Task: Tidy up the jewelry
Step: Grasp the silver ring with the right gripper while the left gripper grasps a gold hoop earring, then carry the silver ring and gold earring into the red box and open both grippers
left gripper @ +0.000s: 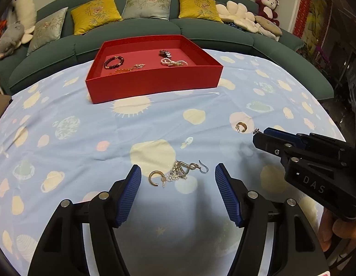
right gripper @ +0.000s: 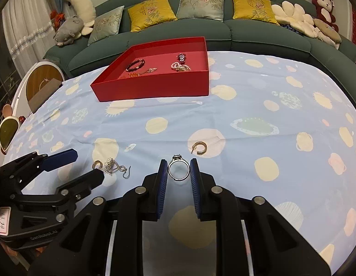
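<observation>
A red tray (left gripper: 155, 82) (right gripper: 155, 87) at the table's far side holds a dark bead bracelet (left gripper: 113, 62), a gold chain (left gripper: 129, 68), a pearl strand (left gripper: 173, 62) and a dark piece. My left gripper (left gripper: 178, 174) is open, just above the cloth, around a gold hoop earring (left gripper: 155, 177) and a silver hook earring cluster (left gripper: 185, 168). My right gripper (right gripper: 178, 169) is shut on a silver ring (right gripper: 178, 170), held upright just above the cloth. Another gold hoop earring (right gripper: 199, 148) (left gripper: 241, 127) lies just beyond it.
The table has a blue cloth with planet prints (left gripper: 86, 138). A green sofa (left gripper: 201, 32) with cushions and plush toys runs behind the table. Round stands and a mirror (right gripper: 7, 133) sit off the table's left edge.
</observation>
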`<state>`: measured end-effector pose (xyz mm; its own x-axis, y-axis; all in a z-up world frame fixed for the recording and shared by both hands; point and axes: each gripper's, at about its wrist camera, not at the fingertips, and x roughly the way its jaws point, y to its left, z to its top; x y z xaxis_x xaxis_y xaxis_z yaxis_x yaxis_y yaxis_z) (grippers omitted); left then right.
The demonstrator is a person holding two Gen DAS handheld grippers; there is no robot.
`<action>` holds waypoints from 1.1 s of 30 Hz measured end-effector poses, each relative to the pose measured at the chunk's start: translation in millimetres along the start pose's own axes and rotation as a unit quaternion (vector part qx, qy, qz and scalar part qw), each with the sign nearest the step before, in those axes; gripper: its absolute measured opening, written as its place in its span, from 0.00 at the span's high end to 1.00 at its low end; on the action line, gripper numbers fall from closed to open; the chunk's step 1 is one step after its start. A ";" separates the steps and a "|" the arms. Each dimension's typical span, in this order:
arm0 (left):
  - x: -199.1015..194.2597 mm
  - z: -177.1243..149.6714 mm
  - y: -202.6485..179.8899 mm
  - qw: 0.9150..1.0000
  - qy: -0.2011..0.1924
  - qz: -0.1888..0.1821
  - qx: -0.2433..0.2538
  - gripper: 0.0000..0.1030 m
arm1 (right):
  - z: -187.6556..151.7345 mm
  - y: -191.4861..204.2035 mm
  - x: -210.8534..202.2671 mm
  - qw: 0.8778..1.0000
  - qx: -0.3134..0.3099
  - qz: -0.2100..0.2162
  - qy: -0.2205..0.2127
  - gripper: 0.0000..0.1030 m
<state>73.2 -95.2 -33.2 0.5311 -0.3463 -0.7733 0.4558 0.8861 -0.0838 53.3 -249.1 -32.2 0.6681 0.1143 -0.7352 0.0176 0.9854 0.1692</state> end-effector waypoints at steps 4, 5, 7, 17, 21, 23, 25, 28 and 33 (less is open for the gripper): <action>15.9 0.3 -1.7 1.000 0.013 -0.005 0.007 0.58 | 0.9 -7.5 -3.7 1.000 0.008 0.000 -0.004 0.81; 17.9 0.6 -0.8 1.000 0.014 -0.007 0.004 0.59 | 0.8 -9.5 -4.6 1.000 0.009 0.000 -0.005 0.81; 19.7 0.5 0.0 1.000 0.011 -0.010 0.004 0.61 | 0.6 -13.4 -5.7 1.000 0.014 0.001 -0.006 0.81; 29.5 -1.5 -5.7 1.000 0.016 -0.010 0.017 0.87 | -0.1 -24.1 -9.8 1.000 0.025 -0.004 -0.008 0.81; 26.1 -0.8 -4.5 1.000 0.013 -0.012 0.015 0.88 | 0.9 -25.0 -10.4 1.000 0.027 -0.003 -0.009 0.81; 20.6 1.4 -3.0 1.000 0.008 -0.017 0.009 0.88 | 1.5 -25.3 -10.8 1.000 0.027 -0.003 -0.011 0.81; 11.4 5.4 -0.8 1.000 -0.001 -0.026 0.000 0.88 | 2.5 -24.7 -11.7 1.000 0.027 -0.001 -0.012 0.81; -10.6 16.2 7.1 0.999 -0.024 -0.040 -0.020 0.88 | 5.6 -22.9 -14.9 0.999 0.026 0.002 -0.018 0.81; -58.5 39.9 27.0 0.993 -0.079 -0.060 -0.056 0.88 | 18.1 -17.9 -26.0 0.999 0.026 0.010 -0.038 0.81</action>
<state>83.0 -63.3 34.9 0.5871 -0.4879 -0.6459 0.4454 0.8610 -0.2455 49.1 -272.0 -4.2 0.7230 0.1213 -0.6801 0.0409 0.9752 0.2174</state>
